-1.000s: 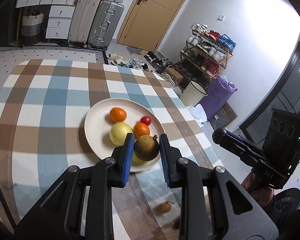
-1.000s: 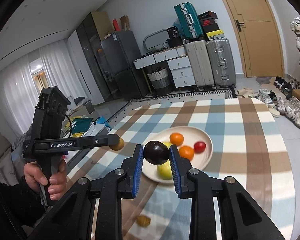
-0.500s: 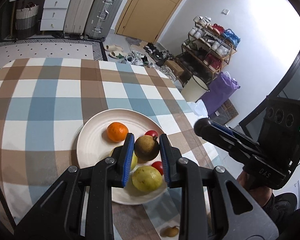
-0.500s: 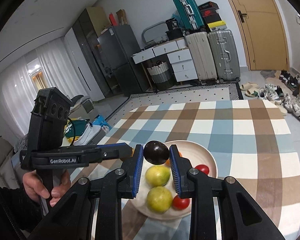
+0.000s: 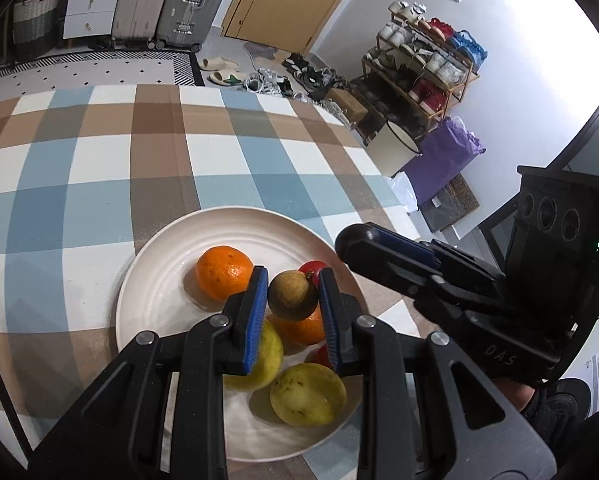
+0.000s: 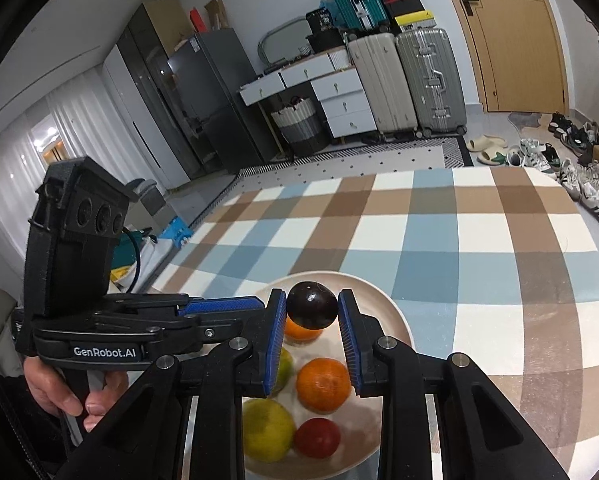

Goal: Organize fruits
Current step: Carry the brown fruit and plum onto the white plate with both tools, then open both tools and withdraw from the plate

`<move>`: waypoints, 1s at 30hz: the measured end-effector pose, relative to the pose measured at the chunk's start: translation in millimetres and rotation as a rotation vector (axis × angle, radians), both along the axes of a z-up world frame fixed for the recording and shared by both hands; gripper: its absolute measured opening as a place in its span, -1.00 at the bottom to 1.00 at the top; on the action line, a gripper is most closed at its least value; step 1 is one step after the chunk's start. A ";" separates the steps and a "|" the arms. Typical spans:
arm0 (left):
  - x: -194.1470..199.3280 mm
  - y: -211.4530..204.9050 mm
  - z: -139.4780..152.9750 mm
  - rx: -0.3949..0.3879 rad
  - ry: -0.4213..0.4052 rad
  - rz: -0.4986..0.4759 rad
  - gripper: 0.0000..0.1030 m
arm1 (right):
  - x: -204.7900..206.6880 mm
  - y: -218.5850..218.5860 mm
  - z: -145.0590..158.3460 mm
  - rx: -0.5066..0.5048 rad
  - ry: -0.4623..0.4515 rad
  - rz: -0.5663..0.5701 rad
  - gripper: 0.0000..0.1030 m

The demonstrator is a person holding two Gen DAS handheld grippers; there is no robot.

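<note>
The left tongs (image 5: pixel 292 312) pinch a brownish-green round fruit (image 5: pixel 292 295) with a small dry crown at its top; its skin is dull and mottled. The right tongs (image 6: pixel 311 340) pinch a dark purple, glossy plum-like fruit (image 6: pixel 311 311) between their blue pads (image 6: pixel 276 344). Each fruit sits near the tips of its tongs, pressed from both sides, and hangs above the white ridged plate (image 5: pixel 167 264) rather than resting in it.

On the plate, seen from the left wrist, lie 1 orange (image 5: pixel 224 272) left of the held fruit, another orange (image 5: pixel 301 330) directly beneath it, 2 yellow-green fruits (image 5: pixel 307 394) toward the near rim, and a red fruit (image 5: pixel 312 267) partly hidden behind the right pad. A second red fruit shows only as a sliver by that pad.

The right tongs reach in from the right side of the left wrist view, their tips over the plate's right edge, close beside the left tongs. In the right wrist view a hand (image 6: pixel 65 394) grips the left tool's handle.

The plate sits on a table (image 5: pixel 79 176) covered in a blue, brown and white check cloth. Beyond it are suitcases (image 6: pixel 407 80), a drawer unit, a wooden door and a shoe rack (image 5: pixel 423 64).
</note>
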State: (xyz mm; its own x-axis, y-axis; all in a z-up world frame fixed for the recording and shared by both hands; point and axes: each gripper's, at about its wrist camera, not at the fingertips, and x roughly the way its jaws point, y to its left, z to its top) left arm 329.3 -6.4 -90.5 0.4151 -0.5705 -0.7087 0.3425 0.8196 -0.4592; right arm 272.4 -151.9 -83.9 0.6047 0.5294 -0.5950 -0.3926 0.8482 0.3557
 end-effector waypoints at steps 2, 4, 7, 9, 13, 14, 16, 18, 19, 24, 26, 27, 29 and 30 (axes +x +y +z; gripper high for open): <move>4.2 -1.6 -6.4 -0.001 0.009 -0.003 -0.55 | 2.8 1.2 -7.6 -0.026 0.007 -0.001 -0.48; 6.7 -3.5 -12.3 0.000 0.016 -0.006 -0.55 | 6.3 0.5 -15.9 -0.038 0.023 -0.003 -0.48; 9.7 -6.9 -19.8 0.006 0.031 -0.014 -0.55 | 9.5 -1.6 -22.8 -0.034 0.037 -0.010 -0.48; 11.5 -8.9 -23.6 0.009 0.040 -0.020 -0.55 | 10.7 -3.1 -25.3 -0.030 0.039 -0.013 -0.47; 13.7 -10.8 -25.9 0.021 0.037 -0.019 -0.55 | 13.3 -5.8 -32.3 -0.010 0.053 -0.016 -0.47; 13.7 -10.9 -26.4 0.020 0.038 -0.017 -0.55 | 13.9 -6.7 -34.4 -0.002 0.062 -0.016 -0.47; 14.3 -11.7 -27.1 0.014 0.041 -0.024 -0.55 | 14.5 -7.7 -37.1 -0.001 0.070 -0.017 -0.47; 13.9 -11.2 -26.7 0.010 0.039 -0.024 -0.55 | 13.8 -7.8 -37.1 0.000 0.071 -0.014 -0.40; 13.6 -10.8 -25.9 0.005 0.037 -0.023 -0.55 | 13.1 -8.4 -36.5 0.002 0.069 -0.014 -0.33; 9.2 -8.4 -17.1 -0.002 0.021 -0.014 -0.55 | 9.9 -15.7 -30.9 0.018 0.055 -0.037 -0.01; 5.5 -7.7 -11.7 -0.002 0.015 -0.017 -0.55 | 7.1 -18.5 -26.9 0.022 0.048 -0.043 -0.01; 2.9 -6.6 -8.9 -0.003 0.012 -0.015 -0.55 | 4.0 -20.5 -22.9 0.021 0.038 -0.049 -0.01; -3.8 -3.8 -1.7 -0.008 0.004 -0.012 -0.53 | 0.1 -22.3 -17.4 0.029 0.027 -0.052 -0.01; -8.0 -2.1 2.4 -0.006 -0.002 -0.006 -0.52 | -2.8 -24.0 -13.2 0.030 0.018 -0.058 0.00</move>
